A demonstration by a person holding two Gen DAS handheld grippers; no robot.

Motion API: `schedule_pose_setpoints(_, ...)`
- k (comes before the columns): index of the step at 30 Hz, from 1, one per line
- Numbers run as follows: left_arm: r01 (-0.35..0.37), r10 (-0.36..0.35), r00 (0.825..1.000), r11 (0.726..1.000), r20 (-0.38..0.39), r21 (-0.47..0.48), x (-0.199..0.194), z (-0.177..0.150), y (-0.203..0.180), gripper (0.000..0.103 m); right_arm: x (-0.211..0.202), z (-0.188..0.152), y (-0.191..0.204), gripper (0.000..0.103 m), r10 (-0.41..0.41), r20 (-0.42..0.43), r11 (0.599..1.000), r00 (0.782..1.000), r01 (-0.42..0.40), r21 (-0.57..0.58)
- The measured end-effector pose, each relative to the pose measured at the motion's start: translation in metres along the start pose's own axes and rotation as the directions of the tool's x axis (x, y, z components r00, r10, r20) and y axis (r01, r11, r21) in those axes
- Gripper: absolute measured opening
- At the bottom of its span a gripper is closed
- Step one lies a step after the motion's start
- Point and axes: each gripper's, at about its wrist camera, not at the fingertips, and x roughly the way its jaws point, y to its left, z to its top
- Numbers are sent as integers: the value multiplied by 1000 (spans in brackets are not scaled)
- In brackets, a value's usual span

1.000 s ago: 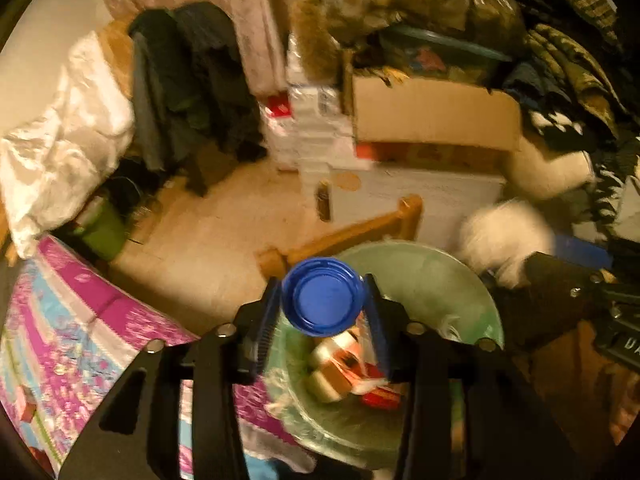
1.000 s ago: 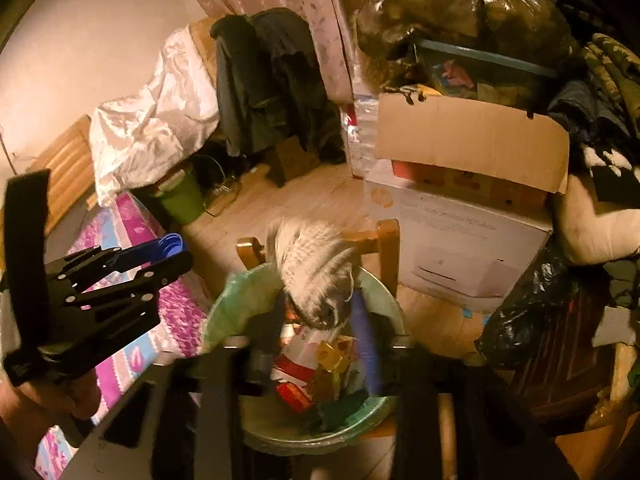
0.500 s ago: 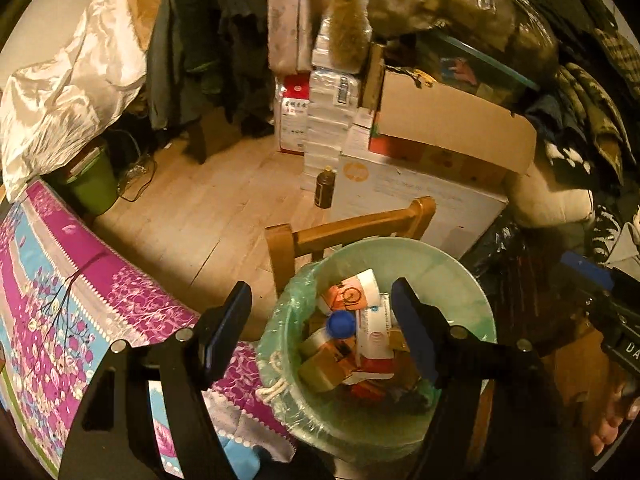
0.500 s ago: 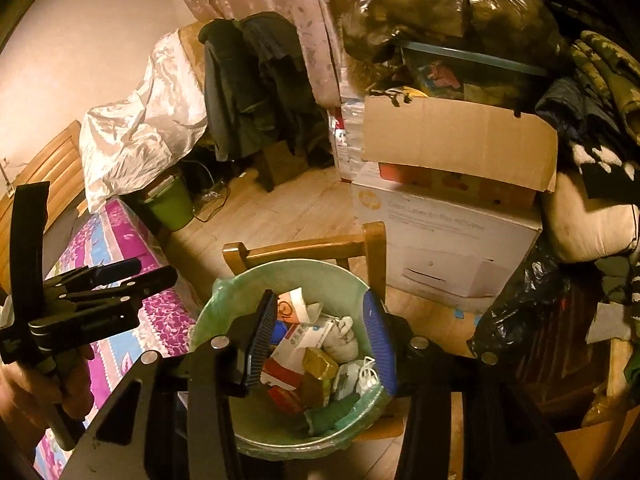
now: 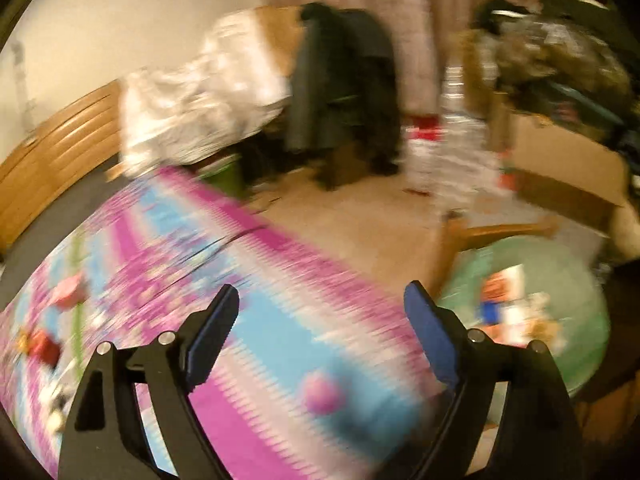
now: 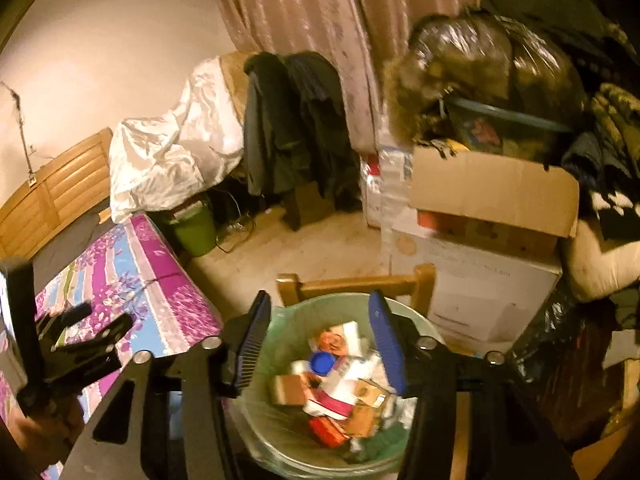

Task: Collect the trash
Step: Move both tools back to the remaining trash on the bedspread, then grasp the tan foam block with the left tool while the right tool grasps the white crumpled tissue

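The trash bin (image 6: 288, 436) is a round pale green pail lined with a thin clear bag. It stands directly under and between the fingers of the right gripper (image 6: 320, 344). Inside lie many small pieces of trash: a blue bottle cap (image 6: 323, 362) near the top of the pile, brown cardboard boxes (image 6: 286, 390), a red packet (image 6: 326, 432) and white wrappers with orange print. The right gripper's fingers are spread and are opening further; nothing is pinched between them, only the trash far below shows in the gap.

In the left wrist view everything is blurred. The left gripper (image 5: 320, 310) has its blue-padded fingers wide apart, still opening, and empty. Between them lies a bed cover (image 5: 256, 300) with purple, pink and light blue stripes. The green bin (image 5: 568, 280) is to the right, just outside the right finger.

Behind the bin, beyond the right gripper's fingertips, a wooden chair back (image 6: 352, 282) rises close to the rim. Further behind stand a white carton (image 6: 472, 288) with faint grey print that I cannot read, and an open brown cardboard box (image 6: 492, 192) on top. To the far left of the fingers a small green bucket (image 6: 196, 228) stands on the floor, near dark jackets (image 6: 296, 120) that hang before a pink curtain (image 6: 304, 12).
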Motion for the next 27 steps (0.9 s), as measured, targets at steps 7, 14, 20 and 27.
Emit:
schedule_pose_setpoints(7, -239, 222, 969, 949, -104, -204, -22, -71, 128, 81, 9, -16, 91, 70, 153, -17, 984, 988, -154, -90)
schedule_pose_setpoints(14, -450, 382, 892, 801, -241, -394, -65, -151, 244, 83, 29, -38, 209, 98, 327, -145, 915, 934, -351, -196)
schedule_pose_setpoints(20, -507, 412, 862, 689, -294, -519, -86, -202, 311, 96, 44, -68, 303, 98, 402, -269, 853, 875, -465, -240)
schedule_pose_setpoints(27, -512, 393, 859, 676, -329, -530, -47, -204, 350, 97, 53, -91, 370, 98, 450, -343, 787, 824, -548, -284)
